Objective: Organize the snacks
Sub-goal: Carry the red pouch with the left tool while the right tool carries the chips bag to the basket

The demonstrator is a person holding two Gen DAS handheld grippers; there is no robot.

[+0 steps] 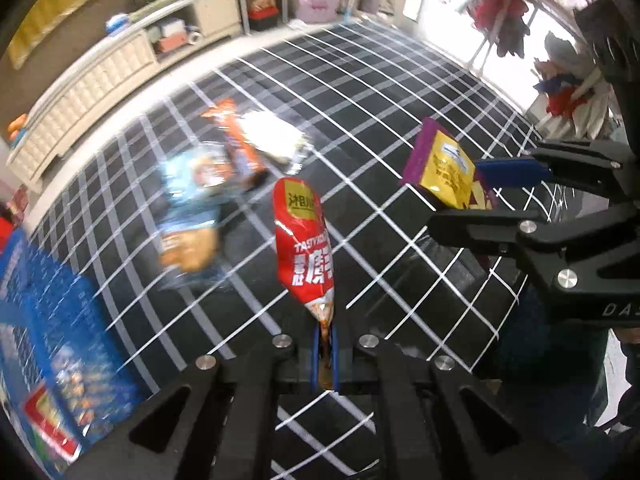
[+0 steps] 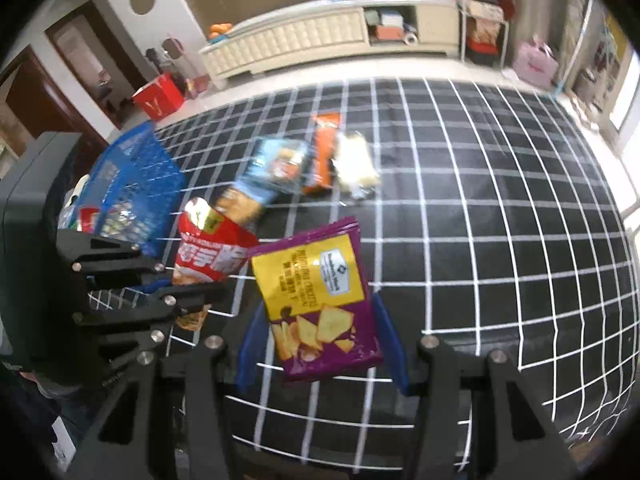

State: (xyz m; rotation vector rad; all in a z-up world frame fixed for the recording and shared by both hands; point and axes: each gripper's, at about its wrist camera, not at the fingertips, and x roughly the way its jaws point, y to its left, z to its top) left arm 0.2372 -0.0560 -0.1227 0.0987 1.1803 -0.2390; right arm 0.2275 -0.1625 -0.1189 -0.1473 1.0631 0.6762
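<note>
Two packets are lifted above the checked cloth [image 2: 480, 216]: the left gripper [image 1: 325, 354] pinches the red snack bag [image 1: 304, 248], while the purple-yellow chip bag [image 2: 316, 300] sits between the right gripper's [image 2: 320, 344] wide-apart fingers, contact unclear.

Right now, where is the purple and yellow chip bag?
The purple and yellow chip bag is held off the checked cloth in the right tool, just right of the red snack bag in the left tool.
</note>
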